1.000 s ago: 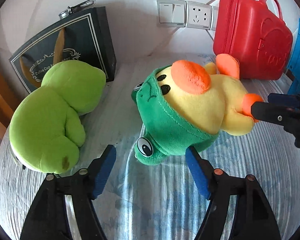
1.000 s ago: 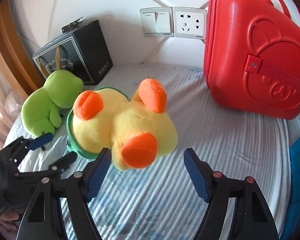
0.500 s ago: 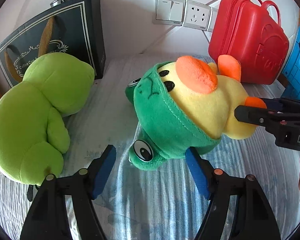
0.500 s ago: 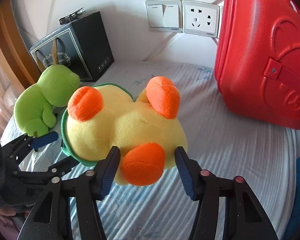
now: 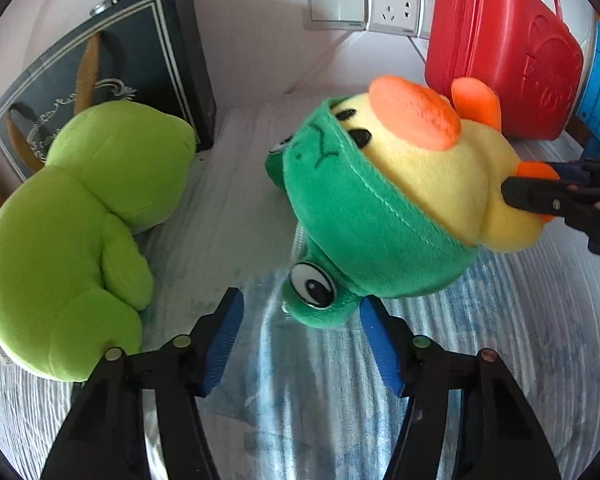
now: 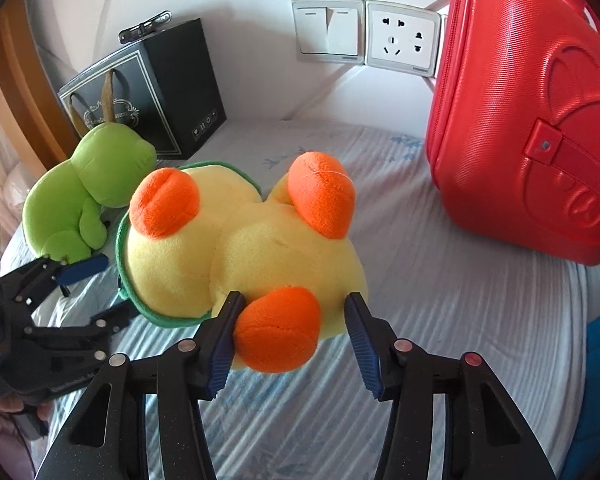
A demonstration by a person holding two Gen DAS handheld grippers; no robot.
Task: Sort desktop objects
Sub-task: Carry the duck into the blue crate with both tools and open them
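You have two plush toys in front of you: one yellow duck (image 6: 252, 248) and one light green frog (image 5: 80, 216). There is also one black gift bag (image 6: 160, 92), one red case (image 6: 528, 128), one light switch (image 6: 326, 32) and one wall socket (image 6: 402, 42), all on or behind the striped bedsheet (image 6: 440, 288).

Take the red case as your landmark. The duck lies on the sheet just to the left of it in the right wrist view, apart from it. The frog lies further left, well apart from the case, in front of the black bag.

The duck lies on its back with its long axis running from your left tongs to your right tongs. Its head points toward your left tongs (image 5: 300, 340) and its feet toward your right tongs (image 6: 290, 344). The orange beak (image 5: 414, 114) faces up.

The duck is yellow with an orange beak and two orange feet. It wears a dark green hood (image 5: 360, 224) with a stitched frog face and bulging white eyes, one of them just ahead of your left tongs.

Your right tongs are closing with one orange foot (image 6: 278, 328) between them; the left pad touches the foot, while the right pad seems to rest against the yellow body beside it. Your left tongs are also closing, with the lower edge of the hood between the pads, and neither pad presses on it yet.
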